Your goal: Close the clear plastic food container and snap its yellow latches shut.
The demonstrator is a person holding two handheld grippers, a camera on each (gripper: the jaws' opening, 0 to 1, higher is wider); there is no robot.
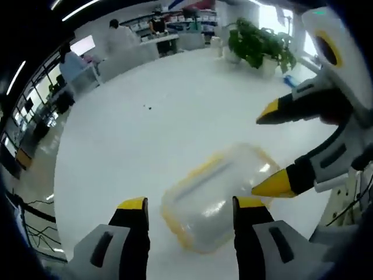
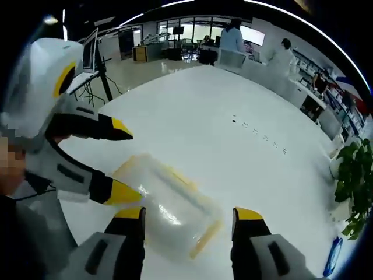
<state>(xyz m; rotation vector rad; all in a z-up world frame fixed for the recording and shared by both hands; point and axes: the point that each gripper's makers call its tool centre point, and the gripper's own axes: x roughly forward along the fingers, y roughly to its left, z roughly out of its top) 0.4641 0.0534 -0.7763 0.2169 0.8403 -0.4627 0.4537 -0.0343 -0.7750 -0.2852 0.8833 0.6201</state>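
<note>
Container (image 1: 215, 195) lies lid-on at six o'clock on the slick white desk (image 1: 175, 111), between both wide-open, empty claws: left claw (image 1: 189, 204), right claw (image 2: 187, 213). Pressing one yellow latch (image 2: 204, 236) unbraced likely slides it away.

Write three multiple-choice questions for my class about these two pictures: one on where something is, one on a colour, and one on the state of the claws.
1. Where does the clear food container sit?
A. on the white table
B. on a chair
C. on the floor

2. What colour are the container's latches?
A. red
B. yellow
C. green

3. How do the left claw and right claw stand?
A. both shut on the container
B. one open, one shut
C. both open

Answers:
1 A, the container rests on the table's white top in both views.
2 B, yellow strips run along the container's edges.
3 C, each claw's jaws stand apart with the container between them, gripping nothing.
</note>
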